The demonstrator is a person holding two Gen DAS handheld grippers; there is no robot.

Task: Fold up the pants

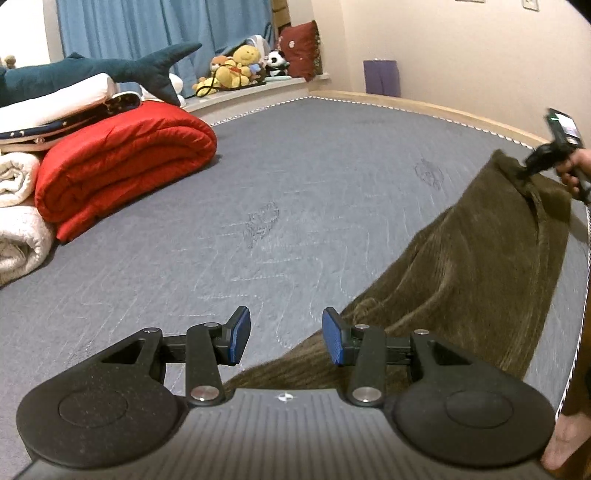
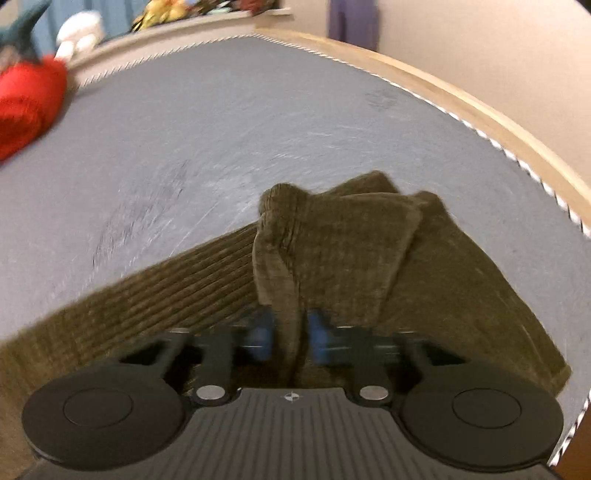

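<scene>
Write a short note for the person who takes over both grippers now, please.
Left gripper: open, empty, above the near edge of the olive-brown corduroy pants.
Right gripper: shut on a bunched fold of the pants, lifting it off the grey quilted mattress.
Done: one end gathered up.
Left: lay it over the rest, smooth flat, fold again.

grey mattress (image 1: 295, 166), cream walls (image 1: 461, 48), blue curtain (image 1: 155, 29) (plush-lined sill)
</scene>
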